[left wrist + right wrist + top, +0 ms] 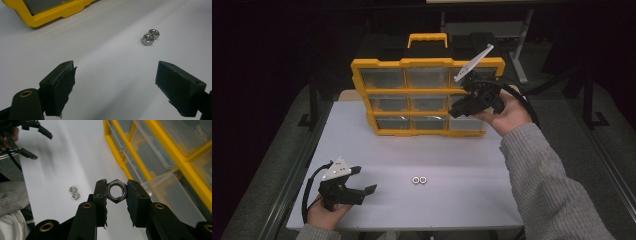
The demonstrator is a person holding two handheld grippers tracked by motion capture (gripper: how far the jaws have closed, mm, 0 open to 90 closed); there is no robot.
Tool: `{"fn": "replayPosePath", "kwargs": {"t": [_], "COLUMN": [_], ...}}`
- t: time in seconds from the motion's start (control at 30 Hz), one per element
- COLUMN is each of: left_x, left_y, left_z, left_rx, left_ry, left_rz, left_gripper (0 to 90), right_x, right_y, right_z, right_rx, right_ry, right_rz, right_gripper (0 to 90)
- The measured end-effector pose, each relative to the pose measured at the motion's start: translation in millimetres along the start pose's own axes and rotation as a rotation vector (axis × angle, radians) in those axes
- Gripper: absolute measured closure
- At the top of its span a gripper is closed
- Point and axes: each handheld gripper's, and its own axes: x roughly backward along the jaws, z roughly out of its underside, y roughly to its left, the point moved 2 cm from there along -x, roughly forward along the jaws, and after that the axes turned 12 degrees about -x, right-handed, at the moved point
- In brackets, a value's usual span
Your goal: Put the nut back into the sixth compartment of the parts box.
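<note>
Hex nut (pixel 117 191) is pinched flat-to-flat in the right gripper (pixel 117 195), up by the right side of the yellow organizer (pixel 382 64). It looks small, hard and slick, so gripping across the flats seems right. Two more nuts (pixel 419 180) lie touching at mid-desk. Left gripper (pixel 362 181) rests near-left, jaws spread and empty. White desk (pixel 452 200) is smooth, dark room around.

The left gripper (pixel 362 181) sits low at the table's (pixel 462 200) near left corner, held in a hand (pixel 324 212), jaws spread wide and level, pointing across the table. The right gripper (pixel 116 192) is raised over the table's far right part, its jaws clamped on a nut (pixel 116 190), the grey-sleeved forearm (pixel 547 185) reaching in diagonally.
</note>
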Motion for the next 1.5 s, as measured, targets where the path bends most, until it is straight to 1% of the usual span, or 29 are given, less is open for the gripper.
{"fn": "replayPosePath", "kwargs": {"t": [0.03,0.23,0.27,0.3,0.4,0.47,0.63,0.83,0.87,0.97,1.0,1.03,1.13,1.2,1.3,1.5], "left_x": [-0.1,0.1,0.2,0.4,0.3,0.2,-0.2,0.1,0.0,-0.1,0.1,0.5,0.3,-0.2,-0.1,0.0], "left_y": [-0.2,-0.2,-0.2,-0.2,-0.3,-0.5,-0.5,-0.4,-0.3,-0.5,-1.3,-1.2,-1.5,-1.2,-1.2,-1.2], "left_z": [-0.1,0.0,-0.1,-0.1,-0.2,-0.2,-0.1,-0.1,0.0,0.0,-0.2,-0.5,-0.5,-0.3,-0.2,-0.1], "left_rx": [0.001,0.003,0.003,0.002,0.003,0.003,0.004,0.003,0.002,0.003,0.009,0.002,0.004,0.003,0.003,0.006], "left_ry": [0.0,-0.003,-0.003,-0.002,-0.002,-0.001,-0.006,-0.008,-0.007,-0.007,-0.01,-0.009,-0.008,-0.007,-0.005,-0.005], "left_rz": [0.0,0.0,0.0,0.0,0.0,0.0,-0.001,-0.002,-0.002,-0.002,0.0,-0.002,-0.002,-0.001,-0.001,0.0], "left_gripper": [15.7,15.7,15.7,15.7,15.7,15.7,15.7,15.7,15.7,15.7,15.7,16.0,16.0,16.0,16.0,16.0], "right_x": [2.2,13.4,14.8,15.5,17.6,17.0,11.8,-0.4,-2.7,-7.9,-9.8,-11.1,-15.7,-18.4,-23.0,-29.6], "right_y": [-2.1,-16.3,-18.3,-21.8,-29.3,-35.7,-48.7,-62.4,-64.1,-68.3,-70.2,-70.4,-72.4,-72.6,-74.2,-74.8], "right_z": [-0.6,-4.4,-4.7,-4.8,-4.4,-3.0,2.1,13.5,15.5,20.5,22.0,23.2,26.4,28.0,30.0,31.6], "right_rx": [-0.012,-0.039,-0.053,-0.047,-0.085,-0.11,-0.138,-0.171,-0.176,-0.186,-0.177,-0.187,-0.184,-0.193,-0.18,-0.179], "right_ry": [0.0,-0.01,-0.007,-0.007,-0.005,-0.002,0.006,0.025,0.03,0.038,0.037,0.04,0.053,0.058,0.062,0.078], "right_rz": [0.004,0.03,0.035,0.048,0.064,0.066,0.099,0.103,0.11,0.109,0.116,0.115,0.121,0.117,0.112,0.106], "right_gripper": [69.2,69.2,69.2,69.3,69.2,69.2,69.2,69.2,69.2,69.2,69.2,69.2,69.2,69.2,69.1,69.0]}}
